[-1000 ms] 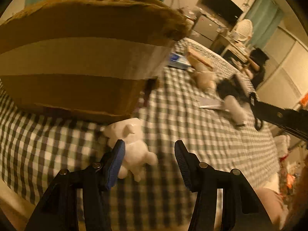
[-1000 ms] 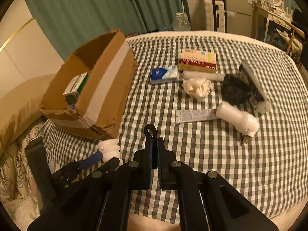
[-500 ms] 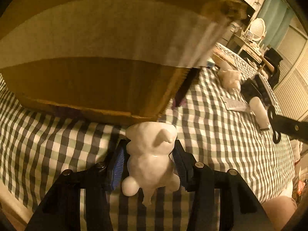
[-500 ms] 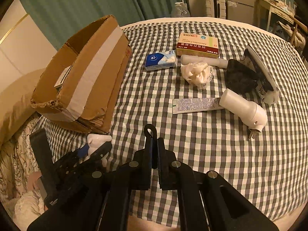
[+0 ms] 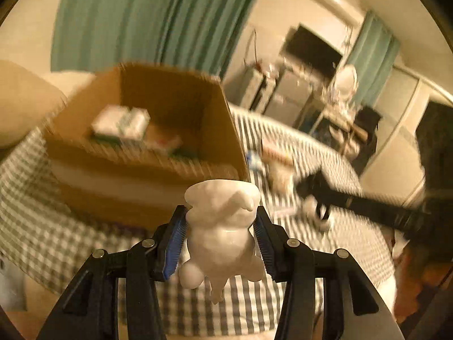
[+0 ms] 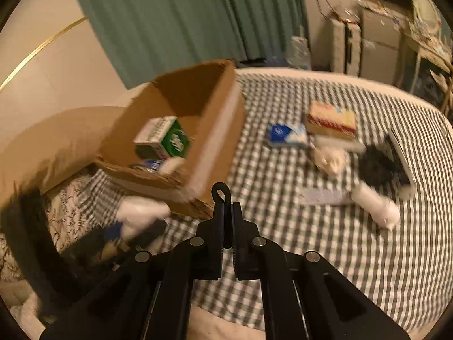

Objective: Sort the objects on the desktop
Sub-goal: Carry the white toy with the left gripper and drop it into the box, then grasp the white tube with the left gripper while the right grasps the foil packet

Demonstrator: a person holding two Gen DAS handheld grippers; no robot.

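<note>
My left gripper [image 5: 219, 228] is shut on a white animal figurine [image 5: 222, 226] and holds it in the air, in front of the open cardboard box [image 5: 170, 170]. The figurine also shows blurred in the right wrist view [image 6: 140, 215], left of the box [image 6: 215, 141]. The box holds a green and white carton [image 6: 164, 138] and other small items. My right gripper [image 6: 228, 212] is shut and empty, above the checked cloth [image 6: 283, 212] just right of the box's near corner.
On the cloth to the right lie a blue tissue pack [image 6: 286, 136], a red and yellow box [image 6: 331, 119], a crumpled white wad [image 6: 331, 160], a black object [image 6: 376, 167], a flat tube [image 6: 322, 197] and a white cylinder [image 6: 376, 208]. A pillow [image 6: 48, 147] lies left of the box.
My left gripper closed on the figurine and lifted it from the cloth to above the box's rim level. The right gripper stayed shut and shifted slightly.
</note>
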